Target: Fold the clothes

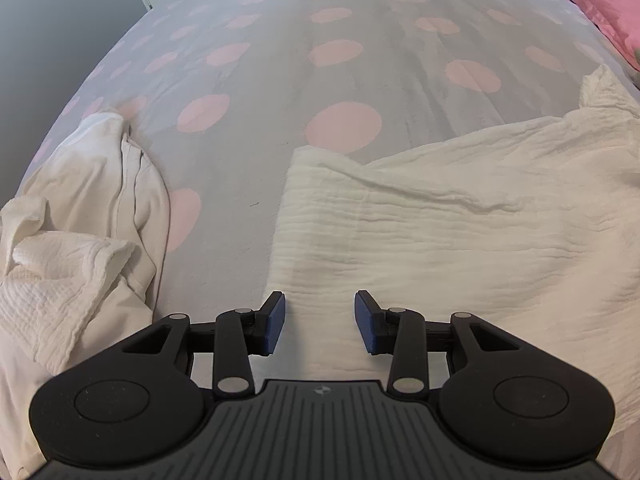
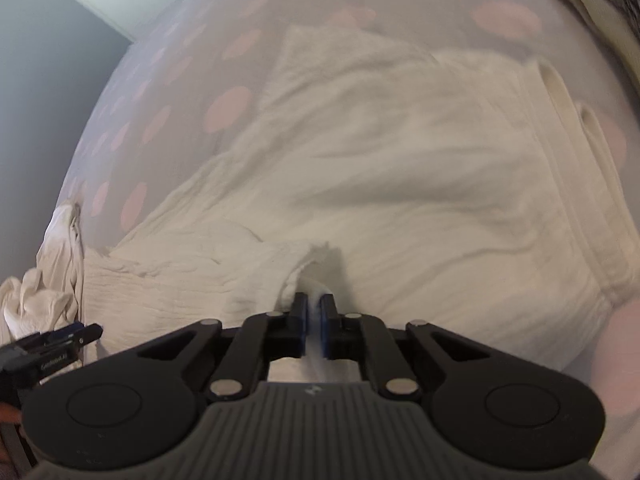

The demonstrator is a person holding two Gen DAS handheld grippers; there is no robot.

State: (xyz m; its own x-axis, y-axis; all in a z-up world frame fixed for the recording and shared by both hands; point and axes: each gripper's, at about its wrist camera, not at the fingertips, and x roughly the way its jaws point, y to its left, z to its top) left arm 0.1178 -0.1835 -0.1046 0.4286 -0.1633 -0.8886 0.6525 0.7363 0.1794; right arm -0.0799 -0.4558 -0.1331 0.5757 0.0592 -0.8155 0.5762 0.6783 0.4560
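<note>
While the left tool (image 1: 320,322) hovers released, the right tool (image 2: 316,324) — low — clenches the cream garment (image 2: 400,184).

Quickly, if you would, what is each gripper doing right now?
Left gripper: jaws open, holding nothing, above the cream garment.
Right gripper: jaws closed on a fold of the cream garment.

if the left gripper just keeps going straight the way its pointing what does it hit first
Probably the cream crinkled garment spread on the polka-dot bedspread. The open left gripper already sits over the garment's near left edge, so going forward it would likely meet that fabric first, though its height above the cloth is hard to judge.
</note>
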